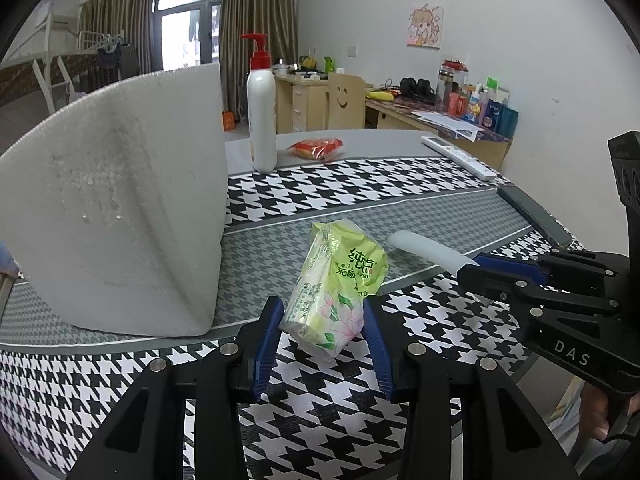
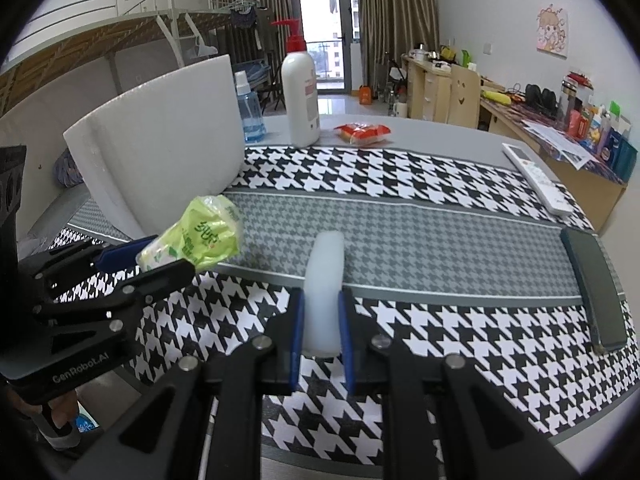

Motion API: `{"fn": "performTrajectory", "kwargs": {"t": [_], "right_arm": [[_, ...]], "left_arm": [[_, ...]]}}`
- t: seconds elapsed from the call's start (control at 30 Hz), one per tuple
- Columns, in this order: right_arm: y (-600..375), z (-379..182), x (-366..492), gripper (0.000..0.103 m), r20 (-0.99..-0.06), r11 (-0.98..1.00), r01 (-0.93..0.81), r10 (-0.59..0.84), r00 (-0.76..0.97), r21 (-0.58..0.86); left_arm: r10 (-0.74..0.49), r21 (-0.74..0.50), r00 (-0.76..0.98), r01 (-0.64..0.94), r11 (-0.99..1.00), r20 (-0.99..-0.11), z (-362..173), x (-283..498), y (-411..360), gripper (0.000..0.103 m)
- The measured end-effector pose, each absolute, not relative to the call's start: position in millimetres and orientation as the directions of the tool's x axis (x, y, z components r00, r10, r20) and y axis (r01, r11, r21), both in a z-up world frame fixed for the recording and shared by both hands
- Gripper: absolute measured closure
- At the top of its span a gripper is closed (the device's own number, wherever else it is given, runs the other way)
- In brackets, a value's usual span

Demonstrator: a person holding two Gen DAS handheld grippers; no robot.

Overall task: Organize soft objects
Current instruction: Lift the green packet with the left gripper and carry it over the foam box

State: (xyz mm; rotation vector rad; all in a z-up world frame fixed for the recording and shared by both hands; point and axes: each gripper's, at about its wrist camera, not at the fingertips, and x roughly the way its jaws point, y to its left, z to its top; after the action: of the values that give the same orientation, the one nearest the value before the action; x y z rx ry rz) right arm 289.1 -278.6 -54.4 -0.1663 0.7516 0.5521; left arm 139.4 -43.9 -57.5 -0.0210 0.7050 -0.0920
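jaws of left gripper [image 1: 323, 338] clamp a tissue pack [image 1: 338, 280], right gripper [image 2: 322, 322] a white foam strip [image 2: 325, 280], both lifted off the desk [image 2: 440, 224] for sorting.

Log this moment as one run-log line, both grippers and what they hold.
left gripper: shut on green tissue pack | right gripper: shut on white foam strip | both held above the houndstooth tablecloth
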Motion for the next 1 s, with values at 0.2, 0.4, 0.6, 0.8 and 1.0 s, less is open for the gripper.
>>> {"fn": "performTrajectory", "kwargs": {"t": [0.2,0.4,0.6,0.8,1.0], "right_arm": [[-281,-49,285,0.083,-0.671,0.848,-0.528,0.42,0.611,0.05],[-282,-42,285,0.083,-0.654,0.852,-0.522,0.422,0.628,0.048],[-285,-37,287,0.083,-0.644,0.853,-0.52,0.422,0.638,0.044],[-288,-29,286,0.083,-0.622,0.857,-0.513,0.427,0.656,0.048],[-290,-22,289,0.083,-0.599,0.863,-0.502,0.431,0.675,0.055]], "left_arm": [[-0.091,-0.043,0.77,0.082,0.996,-0.631,-52,136,-44,0.06],[-0.09,-0.034,0.784,0.088,0.996,-0.614,-44,135,-45,0.06],[-0.089,-0.032,0.792,0.087,0.996,-0.604,-40,136,-44,0.06],[-0.087,-0.025,0.805,0.089,0.996,-0.586,-32,137,-44,0.06],[-0.085,-0.01,0.82,0.096,0.995,-0.566,-23,138,-46,0.06]]}}
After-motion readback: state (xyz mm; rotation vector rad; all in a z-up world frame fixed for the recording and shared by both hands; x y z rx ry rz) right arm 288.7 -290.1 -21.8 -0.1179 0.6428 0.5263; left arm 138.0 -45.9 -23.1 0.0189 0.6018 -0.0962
